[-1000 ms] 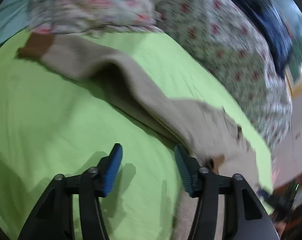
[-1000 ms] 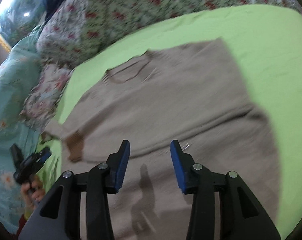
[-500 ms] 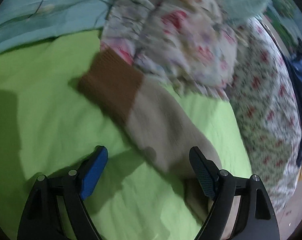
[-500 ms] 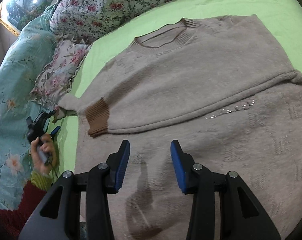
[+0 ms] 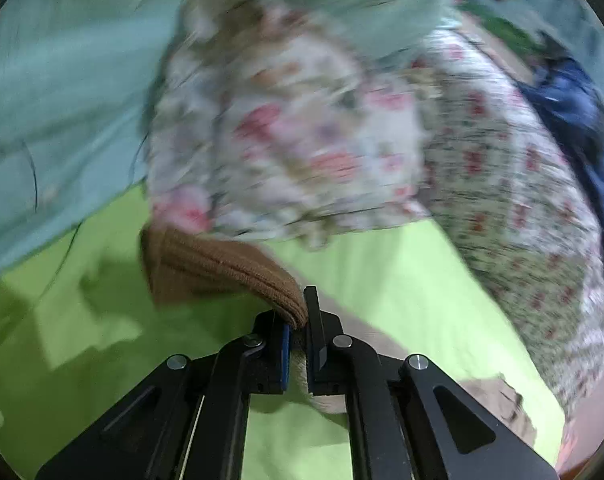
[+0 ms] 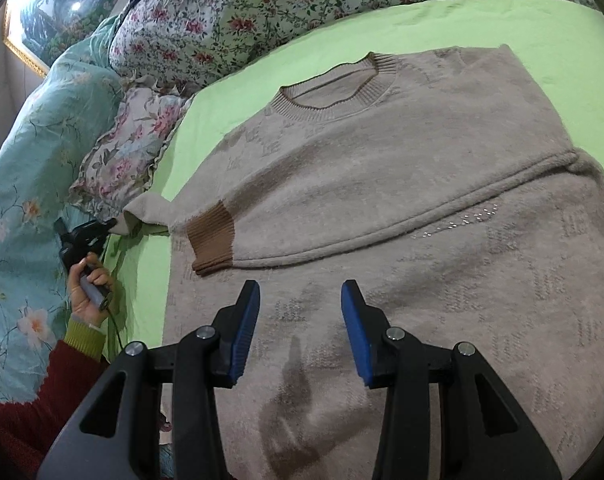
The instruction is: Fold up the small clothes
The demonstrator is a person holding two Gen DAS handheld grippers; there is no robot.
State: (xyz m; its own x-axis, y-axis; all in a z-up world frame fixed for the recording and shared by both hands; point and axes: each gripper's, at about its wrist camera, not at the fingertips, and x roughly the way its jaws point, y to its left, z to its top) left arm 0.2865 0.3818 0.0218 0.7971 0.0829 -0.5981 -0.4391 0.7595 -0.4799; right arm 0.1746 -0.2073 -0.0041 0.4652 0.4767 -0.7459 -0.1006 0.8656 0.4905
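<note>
A beige knit sweater (image 6: 382, 184) lies flat on the green sheet (image 6: 462, 20), one sleeve folded across its chest with a brown cuff (image 6: 211, 240). My right gripper (image 6: 299, 328) is open and empty just above the sweater's lower body. My left gripper (image 5: 297, 332) is shut on the other sleeve beside its brown cuff (image 5: 213, 268), held above the sheet (image 5: 402, 280). In the right wrist view the left gripper (image 6: 101, 228) shows at the sweater's left edge, gripping that sleeve (image 6: 145, 212).
A ruffled floral pillow (image 6: 129, 148) and a teal quilt (image 6: 29, 160) border the sheet on the left. A flowered cover (image 6: 281, 0) runs along the far side. Dark blue cloth (image 5: 574, 120) lies beyond it.
My left gripper moved along the sleeve to its cuff end and closed on it. My right gripper stayed open and shifted only slightly over the sweater.
</note>
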